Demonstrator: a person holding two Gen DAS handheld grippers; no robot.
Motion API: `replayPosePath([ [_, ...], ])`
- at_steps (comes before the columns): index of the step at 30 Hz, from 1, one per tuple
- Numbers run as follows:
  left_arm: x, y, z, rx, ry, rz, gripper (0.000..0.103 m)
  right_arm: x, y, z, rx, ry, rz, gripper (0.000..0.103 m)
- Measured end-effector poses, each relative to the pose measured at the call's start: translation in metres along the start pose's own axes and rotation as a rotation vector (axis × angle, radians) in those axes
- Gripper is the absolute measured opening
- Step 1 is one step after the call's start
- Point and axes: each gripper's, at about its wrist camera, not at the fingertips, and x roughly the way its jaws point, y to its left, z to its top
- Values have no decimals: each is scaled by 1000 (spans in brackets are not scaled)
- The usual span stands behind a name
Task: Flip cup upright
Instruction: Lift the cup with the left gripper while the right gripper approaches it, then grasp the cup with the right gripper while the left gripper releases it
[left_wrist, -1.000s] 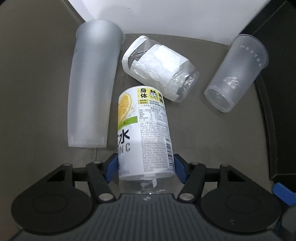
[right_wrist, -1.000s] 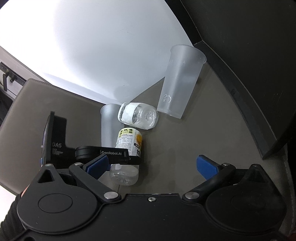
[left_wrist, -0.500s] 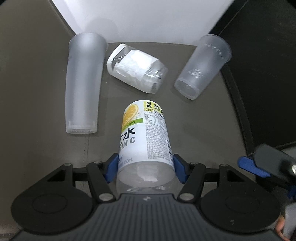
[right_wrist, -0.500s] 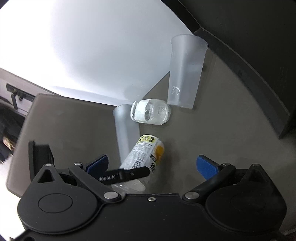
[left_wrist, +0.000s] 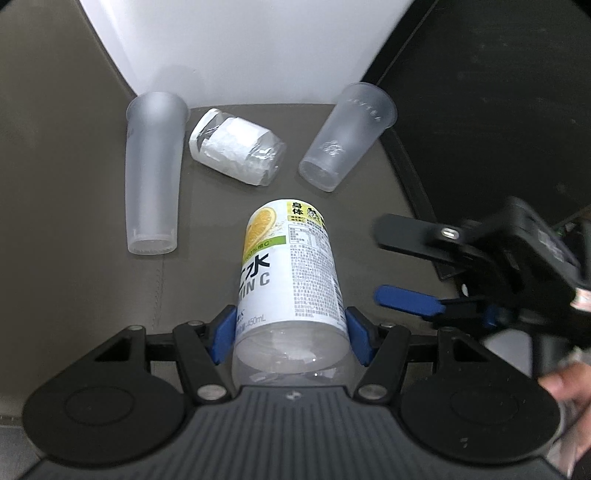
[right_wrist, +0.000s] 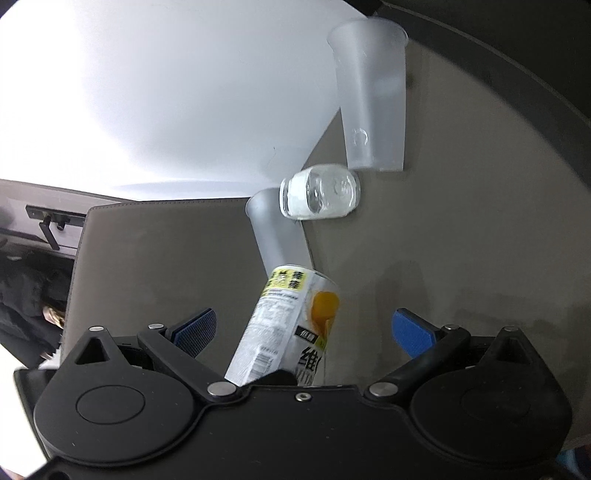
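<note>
My left gripper (left_wrist: 290, 334) is shut on a clear bottle-shaped cup with a yellow lemon label (left_wrist: 290, 266), held by its clear base end above the grey-brown table. The same cup (right_wrist: 291, 325) shows between my right gripper's open blue pads (right_wrist: 194, 328). My right gripper (right_wrist: 310, 334) is open and empty; it also shows at the right of the left wrist view (left_wrist: 417, 266). A tall frosted cup (left_wrist: 153, 173) lies at the left. A second frosted cup (left_wrist: 345, 136) and a white-wrapped cup (left_wrist: 236, 151) lie on the table beyond.
A white wall (left_wrist: 240, 48) rises behind the table. A dark raised edge (left_wrist: 480, 110) borders the table on the right. In the right wrist view the frosted cups (right_wrist: 371, 99) and the wrapped cup (right_wrist: 319, 192) sit near the wall corner.
My left gripper has lifted the labelled cup up and back from the table. My right gripper has moved in close, with the cup now between its open pads.
</note>
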Motion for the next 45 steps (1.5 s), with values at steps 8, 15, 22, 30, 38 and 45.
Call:
replayPosePath([
  [8, -25, -14, -15, 36, -25, -41, 62, 14, -7, -8, 111, 74, 86, 102],
  [15, -35, -23, -24, 71, -26, -68, 62, 22, -9, -12, 172, 122, 146, 96],
  [22, -39, -21, -31, 82, -10, -46, 61, 27, -3, -19, 148, 177, 128, 63],
  [30, -38, -15, -36, 56, 44, -24, 65, 13, 17, -27, -22, 124, 53, 62],
  [38, -51, -13, -38, 53, 32, -13, 68, -9, 41, -34, -205, 19, 26, 62],
  [45, -62, -8, -40, 32, 15, 15, 68, -29, 63, -40, -339, -100, 5, 61],
])
